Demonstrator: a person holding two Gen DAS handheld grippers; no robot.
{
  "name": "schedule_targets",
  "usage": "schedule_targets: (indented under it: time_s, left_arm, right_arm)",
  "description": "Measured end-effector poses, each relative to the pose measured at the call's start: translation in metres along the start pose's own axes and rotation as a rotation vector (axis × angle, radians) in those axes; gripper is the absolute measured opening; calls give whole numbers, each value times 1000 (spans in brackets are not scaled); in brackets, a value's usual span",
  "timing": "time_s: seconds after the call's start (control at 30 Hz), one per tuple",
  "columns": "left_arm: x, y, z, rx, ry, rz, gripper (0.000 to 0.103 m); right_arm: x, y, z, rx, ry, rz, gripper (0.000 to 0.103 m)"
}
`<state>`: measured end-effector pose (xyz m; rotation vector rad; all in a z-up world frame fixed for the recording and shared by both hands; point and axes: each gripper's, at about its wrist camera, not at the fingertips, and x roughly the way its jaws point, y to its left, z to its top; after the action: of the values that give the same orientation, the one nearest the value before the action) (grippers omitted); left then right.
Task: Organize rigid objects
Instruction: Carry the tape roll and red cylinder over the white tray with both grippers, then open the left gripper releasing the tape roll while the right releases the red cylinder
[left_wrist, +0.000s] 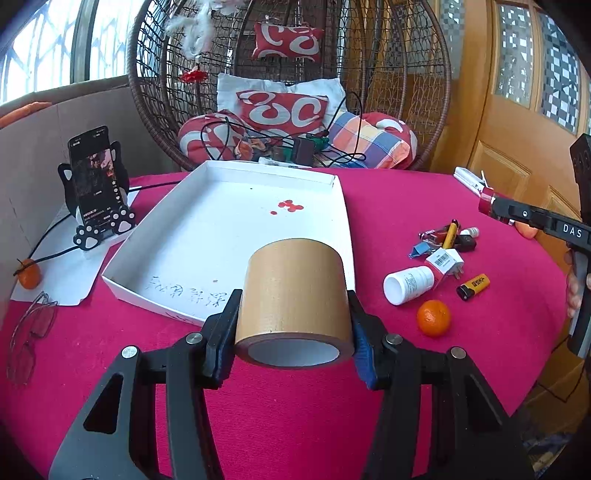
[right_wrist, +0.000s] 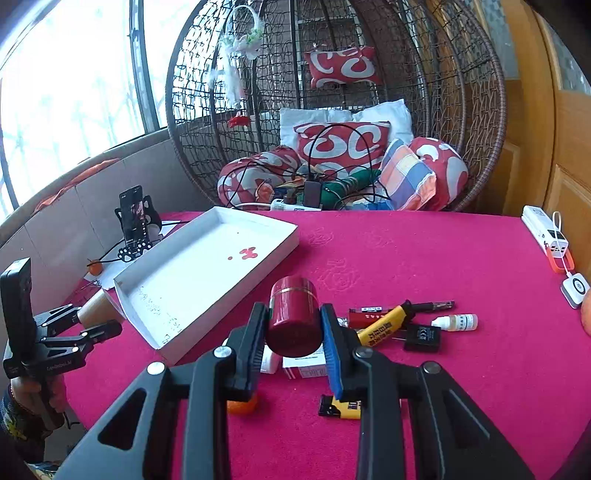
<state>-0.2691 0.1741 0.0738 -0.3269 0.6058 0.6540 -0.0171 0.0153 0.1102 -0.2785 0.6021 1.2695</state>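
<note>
White tray (left_wrist: 325, 177) (red stains inside)

Setting: private home, sunroom or balcony corner. Evidence: wicker egg chair (right_wrist: 332, 103) piled with red-and-white cushions (right_wrist: 343, 142); large curved window (right_wrist: 70, 92); panelled wooden door (left_wrist: 517, 122); round table (right_wrist: 424, 258) in magenta cloth bearing a phone on a cat-shaped stand (left_wrist: 96, 184), tangerines (left_wrist: 434, 317), small household oddments.

wicker egg chair (left_wrist: 291, 85) between bright windows (left_wrist: 40, 44) and wooden door (left_wrist: 517, 110).
</note>
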Motion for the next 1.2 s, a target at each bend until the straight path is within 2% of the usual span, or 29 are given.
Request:
schedule_targets:
  time_s: [0.17,0.3,0.4,0.53,0.6,0.73,0.87,1.0,1.07,1.2]
  left_arm:
    - [0,17,8,-40,-7,17,52]
    - [4,27,20,-38,-7,60,52]
    - [14,38,33,-84,11,57,52]
    - [33,51,52,-114,7,116,52]
    - [46,61,60,-142,15,123,52]
    - [77,78,75,-171,41,136,52]
    - [108,91,84,-212,105,123,52]
    - [120,98,81,-244,119,138,52]
    - [124,101,79,-271,121,134,52]
    - [126,100,81,-247,111,188,53]
  right_arm:
    - [13,21,7,-15,8,31,28]
    - [25,40,15,-43,25,69,28]
    - [35,53,26,-45,43,101,28]
    - [58,73,45,-35,74,160,28]
    - [69,84,49,-51,76,179,28]
    - [104,100,49,-54,126,194,28]
    - [144,112,41,-28,188,203,28]
    - [177,117,33,4,235,204,28]
    - [186,121,30,-2,235,186,28]
    - [192,122,28,-11,217,151,29]
